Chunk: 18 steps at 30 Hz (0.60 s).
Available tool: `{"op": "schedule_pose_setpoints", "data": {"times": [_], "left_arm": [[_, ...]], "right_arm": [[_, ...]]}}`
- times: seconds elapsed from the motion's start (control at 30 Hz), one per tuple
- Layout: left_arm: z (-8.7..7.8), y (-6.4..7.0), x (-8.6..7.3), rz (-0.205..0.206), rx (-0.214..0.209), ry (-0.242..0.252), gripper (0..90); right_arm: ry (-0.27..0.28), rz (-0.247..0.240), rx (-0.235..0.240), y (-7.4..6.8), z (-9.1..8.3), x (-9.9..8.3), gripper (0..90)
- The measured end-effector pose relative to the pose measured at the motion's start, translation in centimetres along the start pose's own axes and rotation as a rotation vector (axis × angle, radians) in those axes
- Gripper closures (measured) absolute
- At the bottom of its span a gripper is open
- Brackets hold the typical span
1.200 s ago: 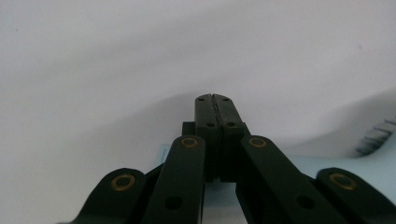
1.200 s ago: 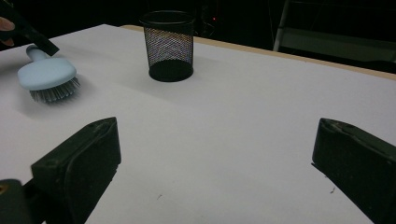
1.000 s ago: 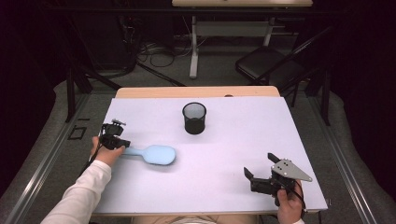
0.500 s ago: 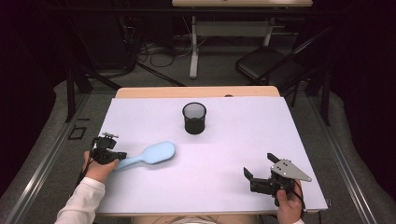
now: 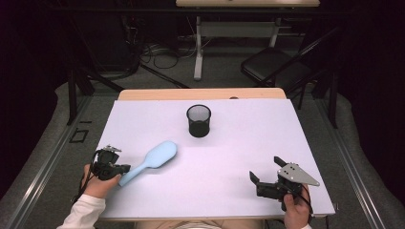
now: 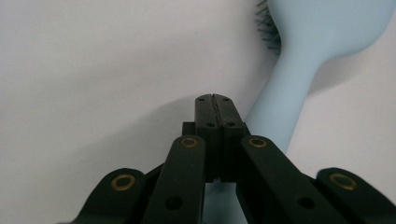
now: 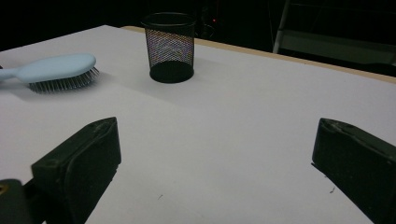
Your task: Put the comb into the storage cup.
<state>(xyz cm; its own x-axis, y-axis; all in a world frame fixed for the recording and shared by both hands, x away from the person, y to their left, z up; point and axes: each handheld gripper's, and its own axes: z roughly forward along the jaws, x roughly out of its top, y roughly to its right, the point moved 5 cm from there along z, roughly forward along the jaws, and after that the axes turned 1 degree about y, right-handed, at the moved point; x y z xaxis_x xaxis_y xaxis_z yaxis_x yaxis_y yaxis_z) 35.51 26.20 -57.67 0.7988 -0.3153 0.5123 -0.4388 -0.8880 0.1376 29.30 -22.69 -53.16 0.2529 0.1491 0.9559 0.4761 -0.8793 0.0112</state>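
A light blue hairbrush (image 5: pixel 160 153) lies bristles down on the white table, its handle pointing toward the near left. My left gripper (image 5: pixel 125 168) is at the handle's end. In the left gripper view its jaws (image 6: pixel 215 99) are pressed together with no gap, and the brush handle (image 6: pixel 289 93) runs beside and beneath them on the right. My right gripper (image 5: pixel 265 168) is at the near right, open and holding nothing. From the right gripper view (image 7: pixel 219 154) the hairbrush (image 7: pixel 60 67) lies far left.
A black mesh cup (image 5: pixel 198 121) stands upright at the table's middle back, also in the right gripper view as the mesh cup (image 7: pixel 170 46). The table's front edge (image 5: pixel 215 217) is close to both hands. A chair and desk legs stand beyond the far edge.
My left gripper has drawn back toward the front edge. The brush handle end followed it, so the brush swung from lying crosswise to pointing diagonally. The right gripper has not moved.
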Motion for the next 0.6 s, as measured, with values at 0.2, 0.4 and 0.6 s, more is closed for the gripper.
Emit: {"op": "schedule_pose_setpoints", "data": {"times": [0.2,0.4,0.6], "left_arm": [[0.0,1.0,-0.4,0.029,-0.003,-0.007,90.0],[0.0,1.5,-0.7,0.035,-0.007,-0.003,90.0],[-0.1,1.8,-0.9,0.042,-0.011,-0.003,90.0]], "right_arm": [[0.001,0.0,-0.002,0.0,0.0,0.0,0.9],[0.0,-0.001,-0.001,0.0,0.0,0.0,0.9],[-0.001,0.0,-0.001,0.0,0.0,0.0,0.9]]}}
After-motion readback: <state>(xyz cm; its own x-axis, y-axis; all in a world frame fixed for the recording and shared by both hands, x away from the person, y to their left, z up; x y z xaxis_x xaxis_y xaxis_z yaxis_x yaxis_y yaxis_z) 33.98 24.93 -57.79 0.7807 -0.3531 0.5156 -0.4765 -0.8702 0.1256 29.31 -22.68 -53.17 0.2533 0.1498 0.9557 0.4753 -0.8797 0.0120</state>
